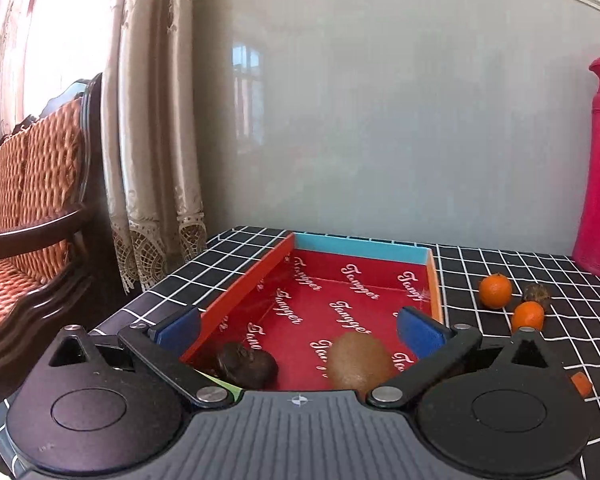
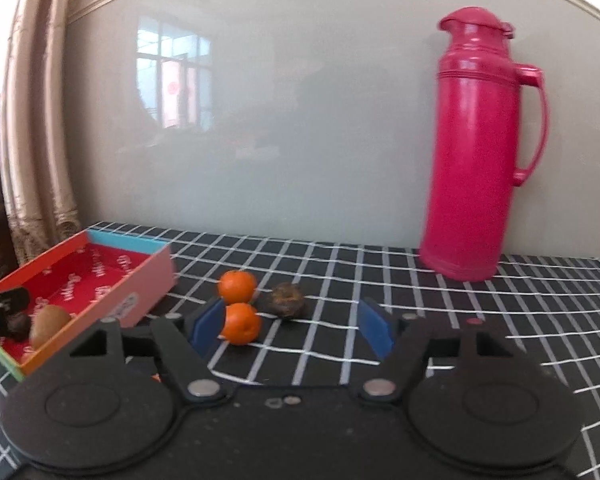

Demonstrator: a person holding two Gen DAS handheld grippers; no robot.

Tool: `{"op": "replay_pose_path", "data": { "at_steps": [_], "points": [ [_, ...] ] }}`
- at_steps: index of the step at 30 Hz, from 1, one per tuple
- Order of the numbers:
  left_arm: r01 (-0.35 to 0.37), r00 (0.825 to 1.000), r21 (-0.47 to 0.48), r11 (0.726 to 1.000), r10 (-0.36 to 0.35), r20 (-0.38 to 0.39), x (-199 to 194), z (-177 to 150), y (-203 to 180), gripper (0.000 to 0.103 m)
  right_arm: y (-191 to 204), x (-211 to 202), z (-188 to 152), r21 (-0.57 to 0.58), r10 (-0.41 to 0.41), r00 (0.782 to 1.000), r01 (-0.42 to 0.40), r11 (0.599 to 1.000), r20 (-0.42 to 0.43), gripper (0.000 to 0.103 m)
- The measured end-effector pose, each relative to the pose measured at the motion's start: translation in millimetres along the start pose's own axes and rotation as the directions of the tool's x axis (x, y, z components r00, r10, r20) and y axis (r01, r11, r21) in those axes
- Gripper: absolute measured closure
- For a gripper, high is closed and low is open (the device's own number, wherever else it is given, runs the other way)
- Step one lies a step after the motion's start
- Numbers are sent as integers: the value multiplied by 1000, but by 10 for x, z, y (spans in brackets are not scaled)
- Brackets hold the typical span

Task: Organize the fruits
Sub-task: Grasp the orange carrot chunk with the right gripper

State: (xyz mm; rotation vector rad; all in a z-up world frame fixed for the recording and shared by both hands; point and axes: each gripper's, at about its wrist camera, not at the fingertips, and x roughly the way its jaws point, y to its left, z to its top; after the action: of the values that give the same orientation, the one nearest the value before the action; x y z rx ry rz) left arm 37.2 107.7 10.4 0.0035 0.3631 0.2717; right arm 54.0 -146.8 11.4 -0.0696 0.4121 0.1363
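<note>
A red-lined box [image 1: 256, 280] with orange and blue walls holds a kiwi [image 1: 358, 362] and a dark wrinkled fruit [image 1: 246, 364]. My left gripper [image 1: 300, 330] is open and empty above the box's near end. In the right wrist view the box [image 2: 136, 280] sits at left with the kiwi [image 2: 48, 326] inside. Two tangerines [image 2: 238, 286] [image 2: 242, 322] and a dark wrinkled fruit [image 2: 286, 300] lie on the checked cloth. My right gripper [image 2: 292, 328] is open, its left pad beside the nearer tangerine.
A tall pink thermos [image 2: 476, 152] stands at the back right against the grey wall. The black checked tablecloth [image 2: 460, 312] covers the table. A curtain [image 1: 152, 120] and a wooden chair [image 1: 36, 208] stand beyond the table's left edge. Small orange pieces [image 1: 582, 384] lie at the right.
</note>
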Motion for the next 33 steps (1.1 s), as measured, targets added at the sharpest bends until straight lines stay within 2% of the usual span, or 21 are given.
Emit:
{"op": "replay_pose_path", "data": {
  "at_steps": [6, 14, 23, 28, 31, 33],
  "points": [
    [-15, 1000, -9, 1000, 15, 1, 2, 16, 102, 0, 412, 56, -88, -109, 80, 996, -84, 990, -32, 32],
    [-56, 998, -37, 998, 56, -6, 39, 8, 336, 0, 646, 183, -152, -162, 102, 991, -116, 980, -91, 33],
    [-80, 997, -43, 996, 79, -19, 83, -35, 513, 0, 795, 425, -249, -179, 108, 975, -143, 973, -193, 47],
    [-83, 996, -53, 995, 82, -21, 107, -41, 578, 0, 816, 569, -288, -217, 90, 963, -148, 965, -255, 50],
    [-82, 997, -51, 995, 81, -19, 115, -38, 595, 0, 785, 630, -289, -198, 103, 952, -165, 966, -290, 53],
    [-85, 996, -56, 995, 84, -18, 118, -36, 608, 0, 781, 632, -280, -195, 107, 949, -169, 966, -296, 60]
  ]
}}
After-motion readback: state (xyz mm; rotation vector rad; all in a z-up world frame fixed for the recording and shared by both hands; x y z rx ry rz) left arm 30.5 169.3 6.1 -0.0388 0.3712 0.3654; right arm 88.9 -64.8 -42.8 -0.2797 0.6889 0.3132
